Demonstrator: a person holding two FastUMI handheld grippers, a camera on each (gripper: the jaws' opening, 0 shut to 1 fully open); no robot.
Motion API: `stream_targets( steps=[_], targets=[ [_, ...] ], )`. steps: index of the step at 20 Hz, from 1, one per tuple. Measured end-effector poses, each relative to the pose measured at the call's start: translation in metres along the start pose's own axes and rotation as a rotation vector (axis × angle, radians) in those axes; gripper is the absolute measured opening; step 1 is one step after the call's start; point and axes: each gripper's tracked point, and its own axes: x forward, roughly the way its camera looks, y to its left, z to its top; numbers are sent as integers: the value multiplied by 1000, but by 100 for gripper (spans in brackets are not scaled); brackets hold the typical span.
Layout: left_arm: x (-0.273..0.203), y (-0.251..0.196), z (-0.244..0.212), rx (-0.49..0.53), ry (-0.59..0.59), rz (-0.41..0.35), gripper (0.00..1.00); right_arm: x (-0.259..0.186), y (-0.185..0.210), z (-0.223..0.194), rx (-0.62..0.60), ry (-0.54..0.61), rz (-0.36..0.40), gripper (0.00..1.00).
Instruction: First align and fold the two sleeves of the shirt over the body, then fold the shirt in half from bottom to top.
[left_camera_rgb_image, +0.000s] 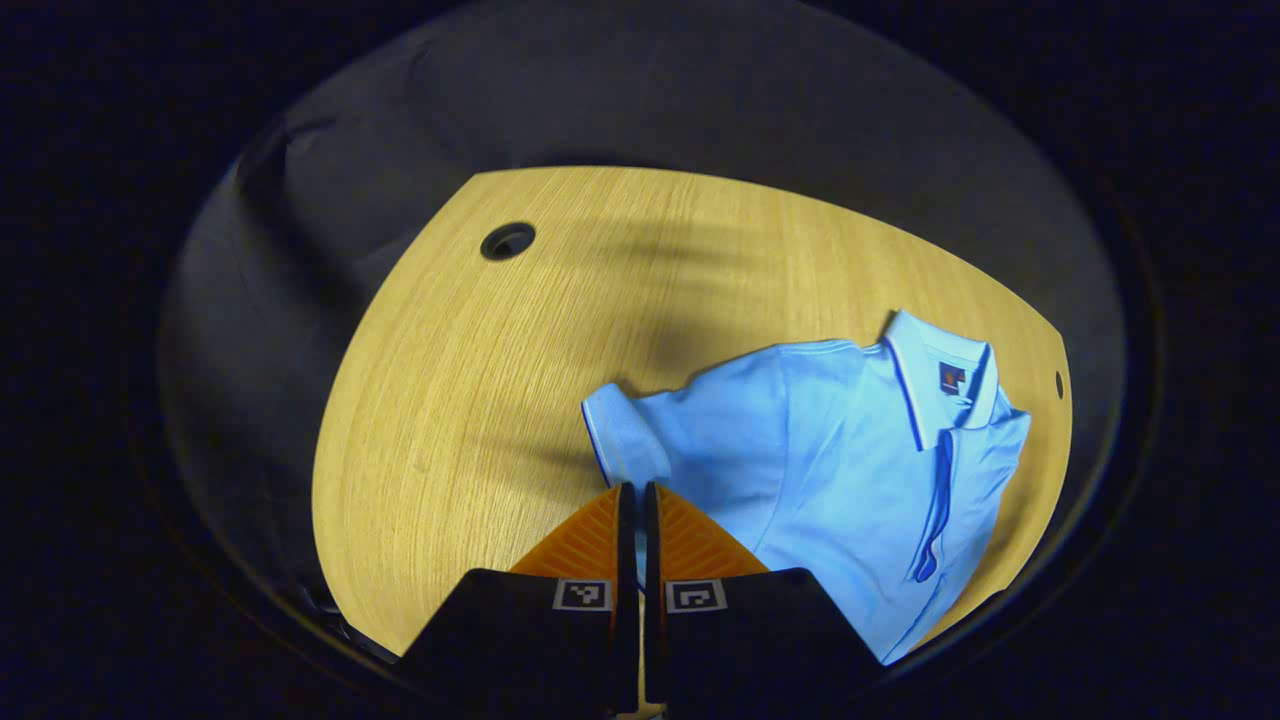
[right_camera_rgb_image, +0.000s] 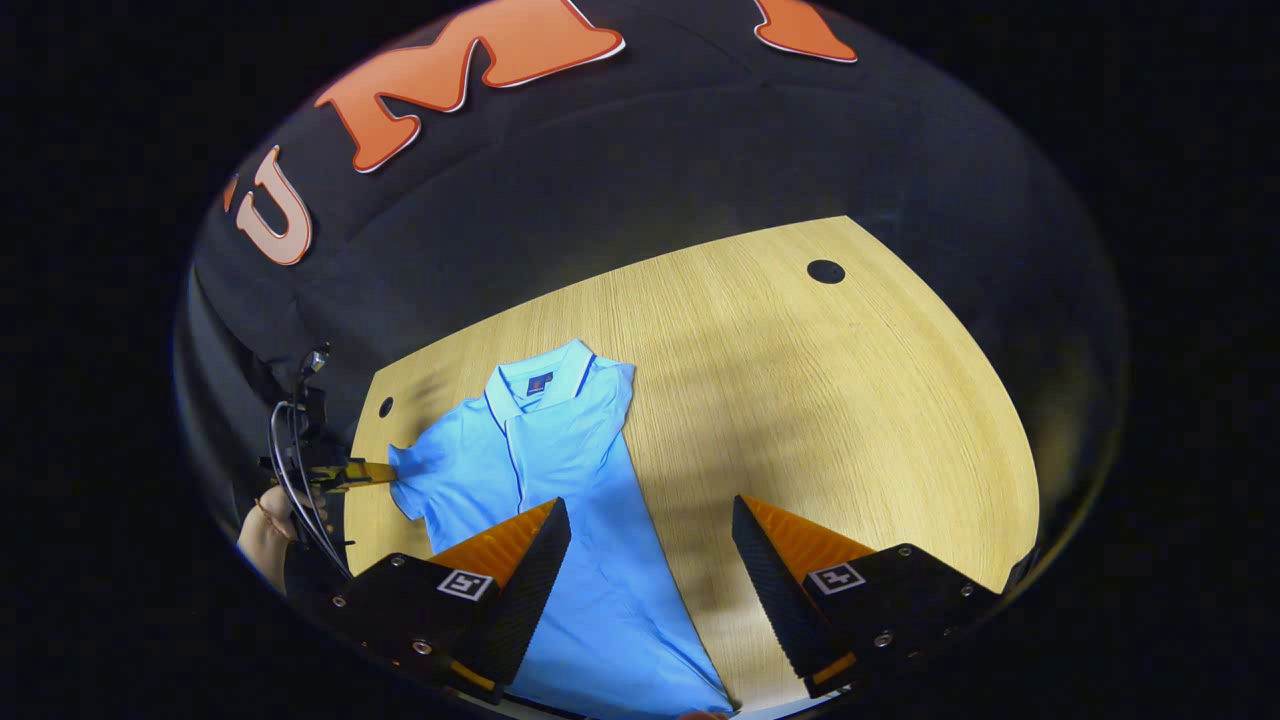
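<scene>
Item: blue shirt (right_camera_rgb_image: 560, 480), flat on wooden table (right_camera_rgb_image: 850, 420), collar toward booth wall; one sleeve (left_camera_rgb_image: 625, 440) out to side, far side already folded over body.
Left gripper (left_camera_rgb_image: 632, 492): jaws clenched on sleeve edge, as also seen in right gripper view (right_camera_rgb_image: 375, 472).
Right gripper (right_camera_rgb_image: 650, 520): jaws released, hovering over shirt's lower edge.
Risks: thin pinch may slip mid-fold; pull may drag whole shirt, skewing alignment; sleeve may bunch.
Writing: small collar label (left_camera_rgb_image: 952, 378), unreadable.
</scene>
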Motion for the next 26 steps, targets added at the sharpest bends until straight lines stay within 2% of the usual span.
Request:
stream_targets(
  steps=[5,7,13,19,23,24,26],
  targets=[
    [-41,-60,25,210,-117,-26,6,-9,-19,-2,-16,-22,-39,98],
    [-52,-90,29,269,-148,-44,6,-16,-22,-4,0,-25,-27,98],
    [-65,-190,8,377,-148,-133,7,-36,-67,-18,40,-34,-60,99],
    [-53,-262,-11,431,-113,-193,7,-48,-110,-37,78,-21,-101,98],
    [-51,-300,-29,434,-100,-270,21,-48,-115,-48,68,6,-96,98],
    [-56,-304,-30,430,-110,-288,41,-47,-114,-50,59,11,-93,98],
    [-70,-301,-33,426,-145,-302,72,-44,-103,-56,22,32,-77,98]
  ],
)
